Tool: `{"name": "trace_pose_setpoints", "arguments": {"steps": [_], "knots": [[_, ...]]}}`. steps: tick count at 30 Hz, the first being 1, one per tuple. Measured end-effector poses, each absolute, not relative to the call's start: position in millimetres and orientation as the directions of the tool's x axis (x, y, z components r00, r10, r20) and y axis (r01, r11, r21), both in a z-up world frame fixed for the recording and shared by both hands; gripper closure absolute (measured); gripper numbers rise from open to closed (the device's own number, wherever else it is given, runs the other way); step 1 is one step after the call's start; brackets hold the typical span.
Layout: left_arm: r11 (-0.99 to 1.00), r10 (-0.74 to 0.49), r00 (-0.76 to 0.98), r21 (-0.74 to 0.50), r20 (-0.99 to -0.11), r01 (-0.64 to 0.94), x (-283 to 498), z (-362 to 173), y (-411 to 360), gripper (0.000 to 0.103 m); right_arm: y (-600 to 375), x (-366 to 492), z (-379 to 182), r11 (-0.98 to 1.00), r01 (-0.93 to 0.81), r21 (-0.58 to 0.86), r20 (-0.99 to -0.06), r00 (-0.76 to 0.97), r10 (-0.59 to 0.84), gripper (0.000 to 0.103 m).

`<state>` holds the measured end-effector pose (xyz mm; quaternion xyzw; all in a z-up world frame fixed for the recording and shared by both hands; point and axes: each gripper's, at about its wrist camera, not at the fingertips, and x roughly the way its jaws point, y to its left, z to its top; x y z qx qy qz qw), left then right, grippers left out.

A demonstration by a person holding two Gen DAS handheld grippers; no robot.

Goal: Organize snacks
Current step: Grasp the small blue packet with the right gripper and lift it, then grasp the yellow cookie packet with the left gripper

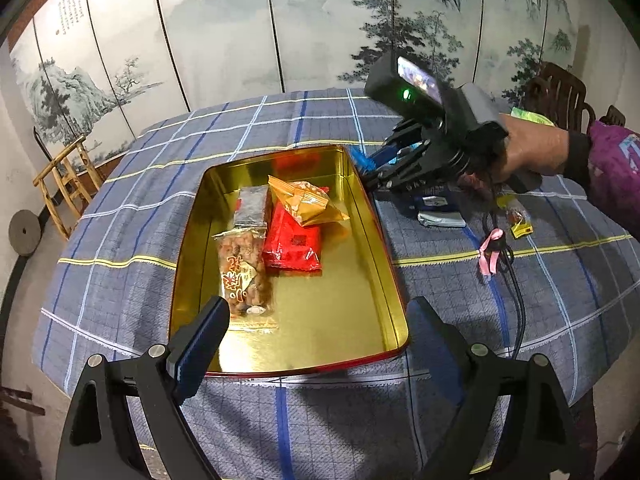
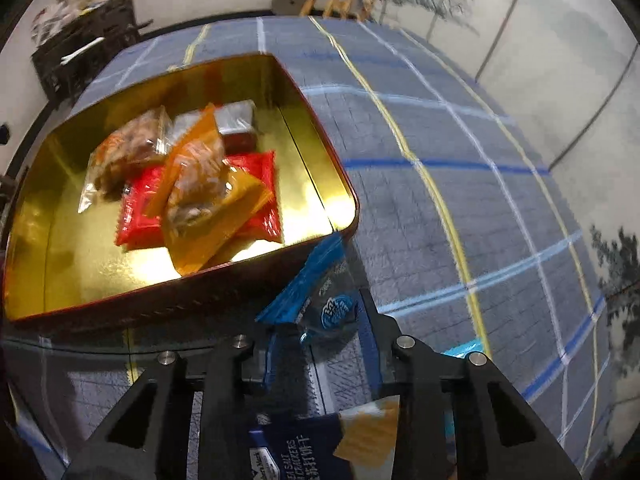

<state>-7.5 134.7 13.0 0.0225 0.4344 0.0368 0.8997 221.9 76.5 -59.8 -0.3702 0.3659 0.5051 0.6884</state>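
Four snack packs already lie in the gold tin (image 1: 384,280); the right gripper (image 2: 320,336) pinches a blue packet (image 2: 316,292), several remain right; left gripper (image 1: 316,344) gapes empty.

dark blue packet (image 2: 298,450) — white latin capitals, partly cut off by the frame, reading "sea salt crackers", with a line of chinese characters beside them too small to make out.

clear peanut bag (image 1: 242,268) — large white brush-style chinese characters on an orange-red label, not legible.

blue wrapper (image 2: 320,300) — round light-blue logo with white lettering, blurred, unreadable.

folding screen (image 1: 76,12) — columns of black calligraphy with a small red seal, too small to read.

red packet (image 1: 292,246) — dark square emblem, unreadable.
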Motion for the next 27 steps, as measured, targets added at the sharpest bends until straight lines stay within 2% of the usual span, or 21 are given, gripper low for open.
{"name": "trace_pose_setpoints", "arguments": {"steps": [4,8,13,18,23,27], "knots": [[0.997,0.081,0.625,0.065,-0.776,-0.049,-10,17,134,0.015,43,206,-27,0.336,-0.941,-0.041,-0.810,0.228,0.541,0.071],[0.998,0.067,0.643,0.058,-0.763,-0.034,-14,25,127,0.015,-28,173,1,0.494,-0.869,0.013,-0.726,0.332,0.602,0.071],[0.998,0.019,0.638,0.052,-0.770,0.033,-15,28,103,0.015,-138,131,-9,0.722,-0.691,-0.017,-0.732,0.501,0.462,0.071],[0.992,-0.031,0.646,0.055,-0.762,0.112,-7,32,73,0.015,-223,111,-33,0.860,-0.509,0.028,-0.753,0.555,0.353,0.071],[0.978,-0.177,0.597,-0.073,-0.783,0.194,23,29,43,0.015,-289,113,-51,0.930,-0.352,0.108,-0.746,0.589,0.310,0.071],[0.970,-0.223,0.552,-0.123,-0.803,0.212,56,19,7,0.016,-310,120,-68,0.947,-0.284,0.149,-0.745,0.598,0.296,0.070]]}}
